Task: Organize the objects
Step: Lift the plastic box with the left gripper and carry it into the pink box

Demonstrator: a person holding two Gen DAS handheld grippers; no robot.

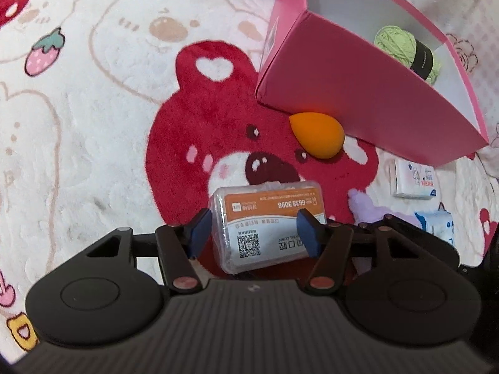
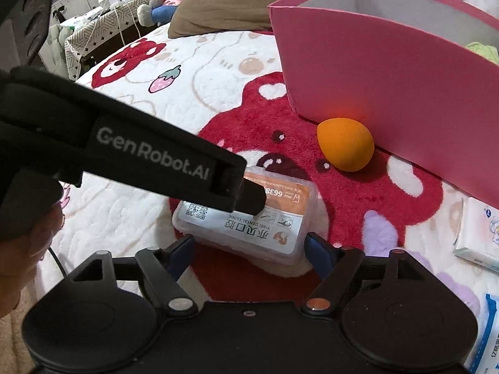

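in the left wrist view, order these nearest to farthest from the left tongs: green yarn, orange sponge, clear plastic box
1. clear plastic box, between the left tongs
2. orange sponge, beyond it, against the pink box
3. green yarn, farthest, inside the pink box

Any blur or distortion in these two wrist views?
Left wrist: heavy fisheye bowing of the pink cardboard box; label on the clear plastic case sharp. Right wrist: same curvature, dark corners; orange teardrop sponge casts an orange tint on the box wall.
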